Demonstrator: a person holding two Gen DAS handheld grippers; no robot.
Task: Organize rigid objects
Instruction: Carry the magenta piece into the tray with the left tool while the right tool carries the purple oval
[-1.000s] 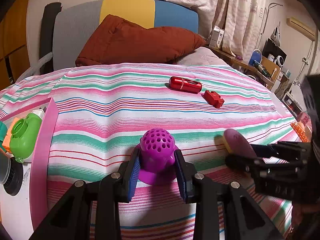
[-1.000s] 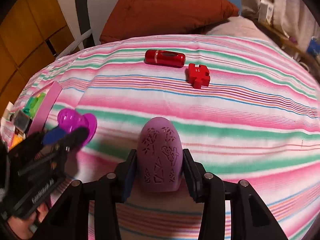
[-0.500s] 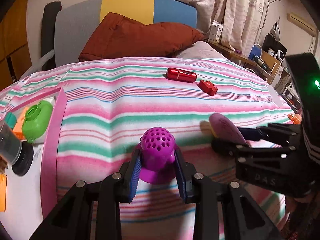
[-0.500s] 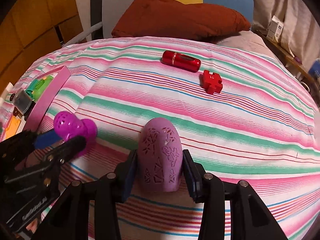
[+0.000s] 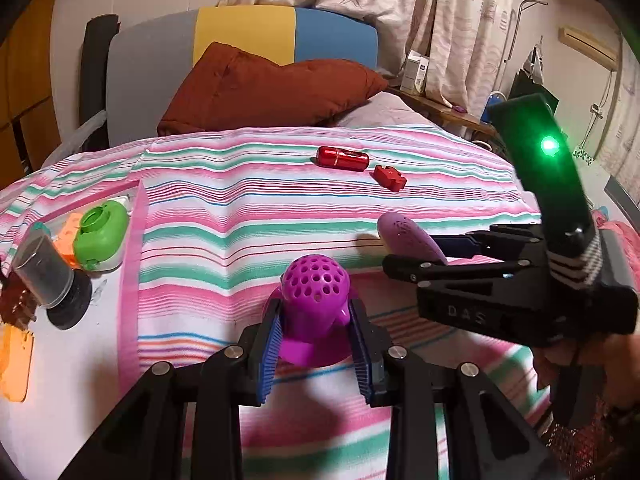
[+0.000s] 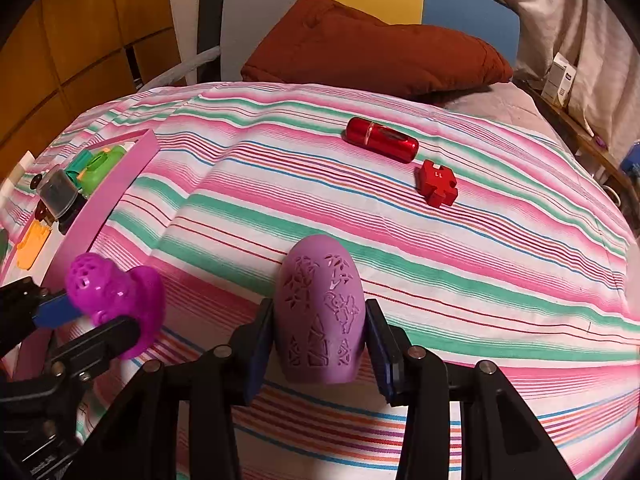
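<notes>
Carry step: left tool [image 5: 316,336] clamps perforated magenta toy [image 5: 314,304], right tool [image 6: 320,344] clamps lilac shell [image 6: 320,312] above bed; next prob. drop both into pink tray [image 5: 134,256] w/ other items.

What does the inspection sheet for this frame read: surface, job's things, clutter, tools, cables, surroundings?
Surface: striped bedspread, wrinkled.
Job's things: perforated magenta piece in the left tool; lilac patterned shell in the right tool; red cylinder and red puzzle block lying apart on the bedspread.
Clutter: pink-rimmed tray holding a green item, among others.
Tools: both shut on their loads.
Cables: nothing seen.
Surroundings: rust pillow, curtains.
</notes>
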